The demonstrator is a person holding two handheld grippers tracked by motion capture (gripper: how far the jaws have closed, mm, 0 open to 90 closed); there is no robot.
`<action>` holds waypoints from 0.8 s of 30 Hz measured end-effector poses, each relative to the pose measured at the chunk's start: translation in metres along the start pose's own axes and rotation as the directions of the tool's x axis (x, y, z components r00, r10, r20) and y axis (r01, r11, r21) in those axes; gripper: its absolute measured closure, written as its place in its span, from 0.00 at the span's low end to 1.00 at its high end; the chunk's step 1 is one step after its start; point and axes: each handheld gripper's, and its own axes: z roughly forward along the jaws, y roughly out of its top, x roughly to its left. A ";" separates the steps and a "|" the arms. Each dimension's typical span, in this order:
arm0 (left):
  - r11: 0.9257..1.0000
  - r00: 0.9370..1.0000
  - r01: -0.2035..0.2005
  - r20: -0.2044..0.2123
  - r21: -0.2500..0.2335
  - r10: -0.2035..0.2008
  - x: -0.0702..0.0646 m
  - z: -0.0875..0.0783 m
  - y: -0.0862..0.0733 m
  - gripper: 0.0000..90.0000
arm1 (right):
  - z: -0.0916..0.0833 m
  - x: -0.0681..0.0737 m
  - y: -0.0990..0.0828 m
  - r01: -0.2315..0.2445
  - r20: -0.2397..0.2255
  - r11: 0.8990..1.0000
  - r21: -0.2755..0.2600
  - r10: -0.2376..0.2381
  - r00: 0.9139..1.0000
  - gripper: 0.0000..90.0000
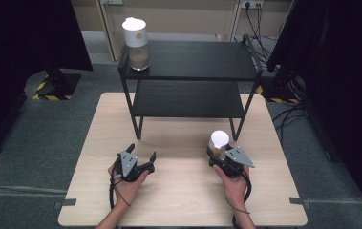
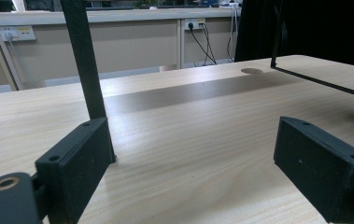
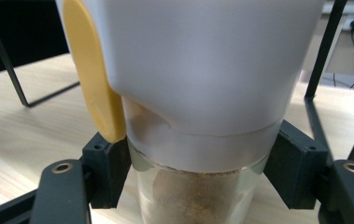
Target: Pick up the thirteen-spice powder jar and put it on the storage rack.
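A glass jar with a white lid stands on the wooden table just in front of the black shelf's right front leg. In the right gripper view the jar shows a yellow tab on its lid and brown powder inside. My right gripper is shut on the jar, with a jaw on each side of the glass below the lid. My left gripper rests low over the table at front left, jaws wide open and nothing between them. A second, similar jar stands on the shelf's top left corner.
The black two-tier shelf takes up the back half of the table. Its left front leg rises just ahead of my left gripper. Dark curtains and stands flank the table, and cables run along the floor at right.
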 end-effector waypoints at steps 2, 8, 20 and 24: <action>1.000 1.000 -0.002 0.000 0.001 0.002 0.000 0.000 0.000 0.12 | -0.004 0.000 0.003 0.000 0.002 1.000 -0.017 0.000 1.000 0.34; 1.000 1.000 -0.002 -0.001 0.001 0.002 0.000 0.000 0.000 0.12 | -0.015 0.000 0.016 0.002 0.006 0.998 -0.069 -0.002 1.000 0.34; 1.000 1.000 0.001 -0.002 0.002 -0.001 0.000 0.000 0.000 0.12 | -0.023 -0.001 0.042 0.013 0.021 0.990 -0.138 -0.010 1.000 0.34; 1.000 1.000 0.003 -0.002 0.004 -0.003 0.000 0.000 0.001 0.12 | -0.023 -0.002 0.050 0.010 0.022 0.988 -0.157 -0.006 1.000 0.34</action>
